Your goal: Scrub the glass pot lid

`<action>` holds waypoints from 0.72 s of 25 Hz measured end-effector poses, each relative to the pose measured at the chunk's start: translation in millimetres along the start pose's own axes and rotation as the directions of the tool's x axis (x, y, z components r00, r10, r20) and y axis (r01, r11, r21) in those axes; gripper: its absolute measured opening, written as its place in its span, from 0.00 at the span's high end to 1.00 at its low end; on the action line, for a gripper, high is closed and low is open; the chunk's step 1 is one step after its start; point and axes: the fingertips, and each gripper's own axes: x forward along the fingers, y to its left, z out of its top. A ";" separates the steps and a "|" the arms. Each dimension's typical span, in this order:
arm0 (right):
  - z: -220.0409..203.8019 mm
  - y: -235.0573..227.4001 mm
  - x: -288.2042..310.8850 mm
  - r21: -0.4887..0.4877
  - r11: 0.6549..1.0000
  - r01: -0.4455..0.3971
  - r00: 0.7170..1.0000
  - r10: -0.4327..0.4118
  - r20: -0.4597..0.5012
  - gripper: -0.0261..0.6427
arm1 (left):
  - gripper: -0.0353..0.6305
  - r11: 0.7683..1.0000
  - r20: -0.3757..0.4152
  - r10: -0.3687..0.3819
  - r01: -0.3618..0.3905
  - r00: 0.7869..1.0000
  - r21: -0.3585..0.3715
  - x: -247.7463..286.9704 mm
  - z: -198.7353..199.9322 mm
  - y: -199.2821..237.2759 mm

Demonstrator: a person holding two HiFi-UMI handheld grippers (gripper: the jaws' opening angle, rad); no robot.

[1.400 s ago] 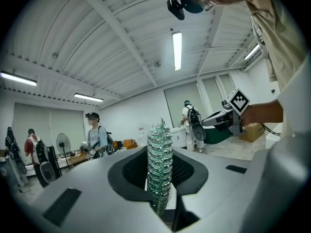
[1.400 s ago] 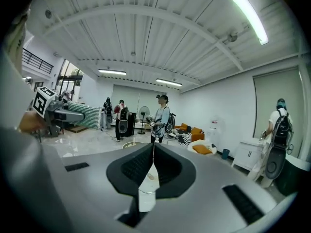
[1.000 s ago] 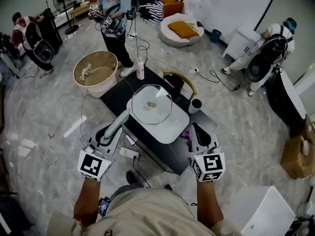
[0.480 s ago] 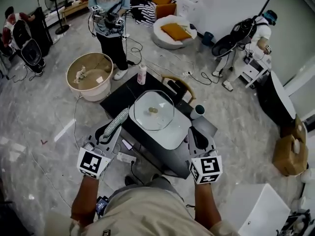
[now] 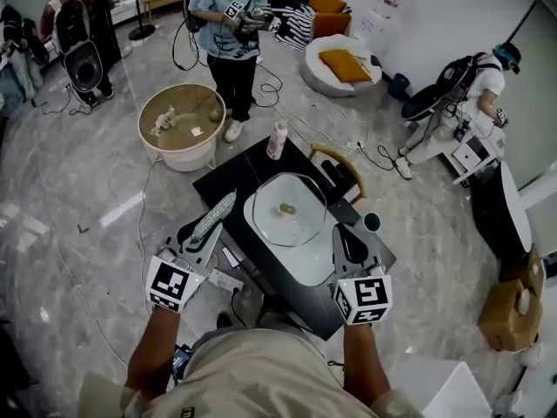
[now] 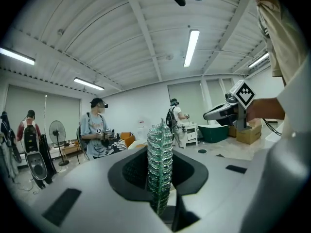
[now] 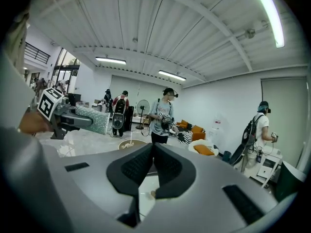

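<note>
The glass pot lid [image 5: 300, 200] lies flat on a white tray [image 5: 306, 264] in the middle of the dark counter [image 5: 228, 181], with bare tray on its near side. At the counter's near left edge, the left gripper [image 5: 197, 235] is clenched on a glittery green scrubber [image 6: 159, 149] that stops short of the tray. The right gripper [image 7: 151, 152], at near right, is pressed closed on nothing. A bottle [image 5: 277, 139] stands at the far edge and a cup [image 5: 372, 222] to the right.
</note>
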 end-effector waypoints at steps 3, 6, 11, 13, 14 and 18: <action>-1.9 -10.4 22.8 -0.011 1.000 -0.028 1.000 0.028 0.003 0.92 | 0.82 1.000 -0.046 0.028 -0.028 0.999 0.000 25.4 -16.7 5.6; -19.8 -26.1 38.1 0.006 0.999 -0.036 0.999 0.036 -0.025 0.92 | 0.82 0.999 -0.089 0.045 -0.046 0.995 -0.009 54.3 -35.6 8.1; -60.0 -56.0 58.6 0.051 0.998 -0.033 0.996 0.037 -0.079 0.92 | 0.82 0.997 -0.185 0.040 -0.051 0.982 -0.056 116.3 -79.7 3.9; -78.0 -67.4 65.9 0.072 0.997 -0.031 0.994 0.039 -0.105 0.92 | 0.82 0.997 -0.223 0.042 -0.054 0.974 -0.048 143.3 -101.3 1.7; -85.9 -73.1 69.6 0.082 0.996 -0.030 0.992 0.039 -0.118 0.92 | 0.82 0.997 -0.244 0.043 -0.055 0.969 -0.046 157.1 -111.7 0.5; -112.5 -96.0 86.9 0.125 0.992 -0.025 0.985 0.046 -0.165 0.92 | 0.82 0.998 -0.343 0.033 -0.052 0.939 -0.047 215.0 -152.6 -3.5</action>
